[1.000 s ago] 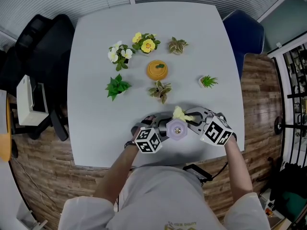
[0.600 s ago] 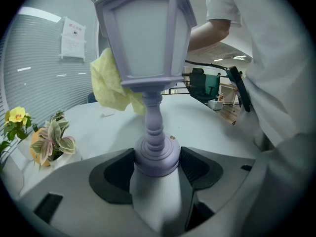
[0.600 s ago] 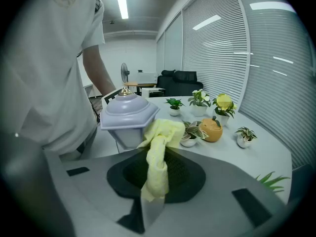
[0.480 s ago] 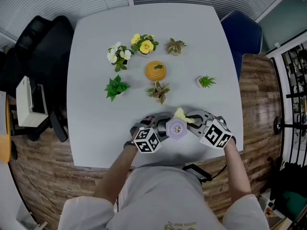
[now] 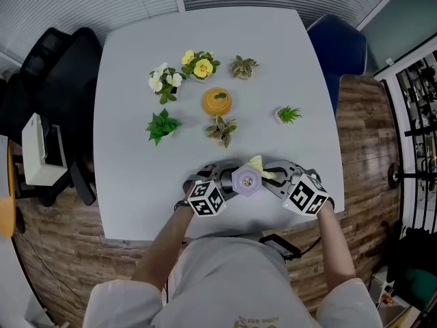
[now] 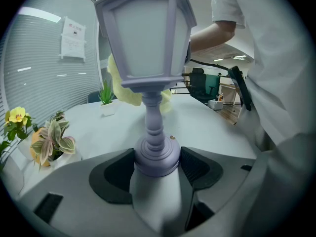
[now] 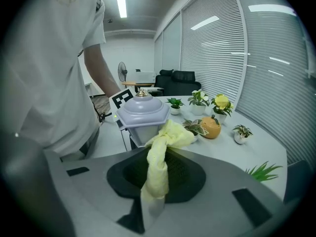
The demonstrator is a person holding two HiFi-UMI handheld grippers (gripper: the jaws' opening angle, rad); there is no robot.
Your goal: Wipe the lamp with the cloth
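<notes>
A lilac lantern-style lamp stands upright near the table's front edge. My left gripper is shut on its round base, with a dark pad on either side of the foot. The lamp's hood rises right in front of the left gripper view. My right gripper is shut on a yellow cloth. The bunched cloth lies against the far right side of the hood. The same cloth shows behind the hood in the left gripper view.
Several small potted plants stand across the middle of the white table: a variegated one closest to the lamp, an orange pot, and a spiky green one. A black chair stands left and a blue chair right.
</notes>
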